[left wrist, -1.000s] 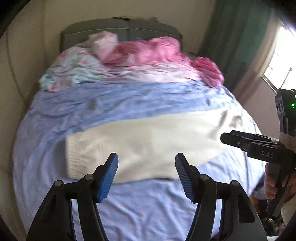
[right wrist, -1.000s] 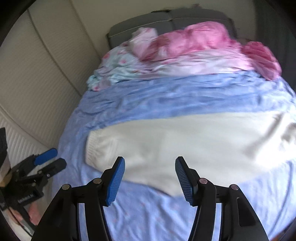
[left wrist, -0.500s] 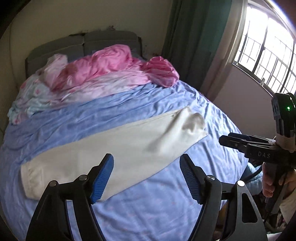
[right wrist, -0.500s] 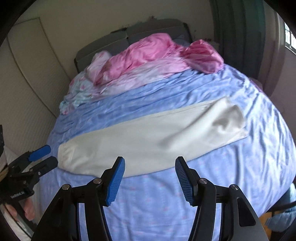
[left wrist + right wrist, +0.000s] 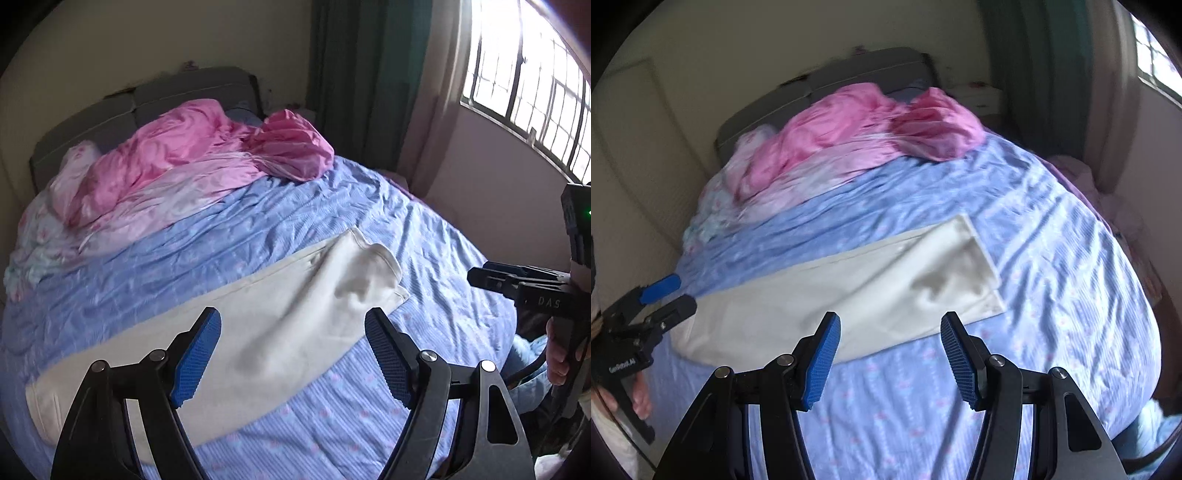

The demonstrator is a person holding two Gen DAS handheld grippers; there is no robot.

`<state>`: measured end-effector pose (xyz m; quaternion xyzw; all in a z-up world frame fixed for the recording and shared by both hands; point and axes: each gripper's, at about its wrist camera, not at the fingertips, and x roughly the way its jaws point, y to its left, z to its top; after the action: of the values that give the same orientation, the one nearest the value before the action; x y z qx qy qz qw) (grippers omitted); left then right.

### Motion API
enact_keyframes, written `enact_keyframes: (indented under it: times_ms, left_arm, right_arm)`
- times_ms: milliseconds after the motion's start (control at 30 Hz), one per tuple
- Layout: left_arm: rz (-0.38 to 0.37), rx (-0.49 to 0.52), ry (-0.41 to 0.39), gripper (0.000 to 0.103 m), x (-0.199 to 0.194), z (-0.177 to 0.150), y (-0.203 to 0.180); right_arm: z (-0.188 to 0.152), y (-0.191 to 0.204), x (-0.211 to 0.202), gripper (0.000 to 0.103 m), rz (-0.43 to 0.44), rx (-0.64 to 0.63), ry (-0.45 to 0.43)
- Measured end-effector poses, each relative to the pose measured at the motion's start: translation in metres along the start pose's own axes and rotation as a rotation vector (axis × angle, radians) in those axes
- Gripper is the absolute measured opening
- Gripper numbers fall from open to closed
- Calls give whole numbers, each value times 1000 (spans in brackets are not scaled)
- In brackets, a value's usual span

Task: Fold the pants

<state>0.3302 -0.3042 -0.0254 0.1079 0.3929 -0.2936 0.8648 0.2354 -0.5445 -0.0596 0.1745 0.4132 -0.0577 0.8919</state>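
Both views swung from cuff toward waistband: cream fabric pants [image 5: 258,325] lay mid-frame on blue bedsheet [image 5: 258,229]. Left gripper [image 5: 293,354] had just widened, empty; right gripper [image 5: 890,360] half-spread, empty. Waistband grab looked next.

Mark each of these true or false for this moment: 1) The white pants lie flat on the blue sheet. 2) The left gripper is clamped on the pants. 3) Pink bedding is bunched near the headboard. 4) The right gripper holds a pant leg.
1) True: the white pants lie stretched out on the blue sheet.
2) False: the left gripper is open, nothing between its pads.
3) True: pink bedding is bunched by the headboard.
4) False: the right gripper is open and empty.
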Motion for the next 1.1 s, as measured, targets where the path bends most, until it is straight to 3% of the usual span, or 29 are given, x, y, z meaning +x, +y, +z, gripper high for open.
enact_keyframes:
  times_ms: [333, 500, 733, 1067, 1100]
  left_arm:
    - [-31, 112, 130, 80, 134, 47, -4]
    - [-101, 151, 259, 77, 215, 48, 4]
    - [-156, 147, 350, 70, 305, 45, 18]
    - [-202, 209, 476, 54, 378, 41, 12]
    - [-209, 207, 488, 48, 382, 40, 11]
  right_arm:
    - [8, -65, 90, 58, -61, 284, -5]
    - [1, -88, 138, 58, -88, 367, 22]
    - [-6, -115, 195, 58, -111, 455, 43]
    - [-15, -138, 226, 58, -118, 530, 59]
    - [-16, -139, 228, 58, -110, 542, 61]
